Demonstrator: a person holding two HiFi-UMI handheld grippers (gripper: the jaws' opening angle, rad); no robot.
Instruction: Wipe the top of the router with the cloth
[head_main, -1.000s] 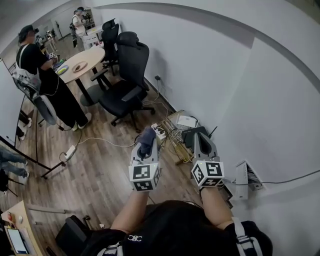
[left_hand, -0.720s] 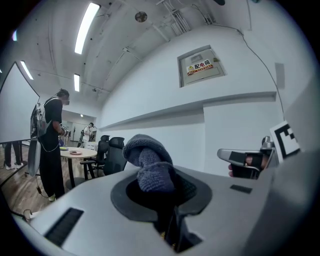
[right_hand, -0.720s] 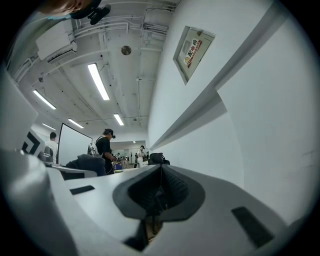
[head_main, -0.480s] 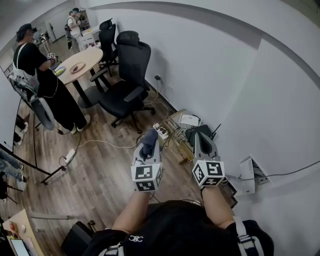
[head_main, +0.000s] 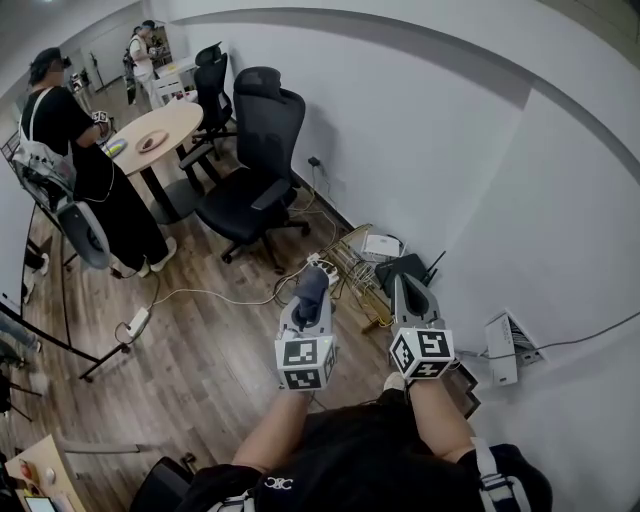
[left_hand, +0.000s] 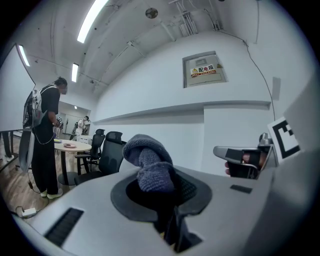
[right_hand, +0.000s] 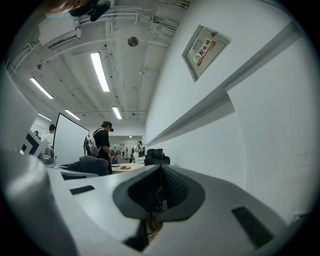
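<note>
Sitting low at the foot of the white wall, the black router (head_main: 398, 266) is seen just ahead of the right gripper (right_hand: 160, 186) and is partly covered by it in the head view, with one thin antenna (head_main: 431, 264) raised at its far side. It is judged to be a light, hard plastic shell that could slide under a push, so gentle strokes are called for. If it must be steadied, an edge of the casing away from the antenna is the place.

One cloth (left_hand: 149, 162), grey-blue and knitted, is held in the left gripper (head_main: 309, 300); the jaws are clamped on its lower fold and a soft wad stands out above them. It is taken to be light and limp, so the wad, not the jaw tips, should be laid on the router's top. The right gripper's jaws are pressed together with nothing between them. Both gripper views look out across the room rather than down, so wiping is judged not yet begun.

Further out are counted one wire rack (head_main: 352, 268), one white box (head_main: 378, 243) just beside it, two black office chairs (head_main: 250, 185), one round table (head_main: 160, 125) and one person (head_main: 65, 130) standing at it; farther figures are too small to count
</note>
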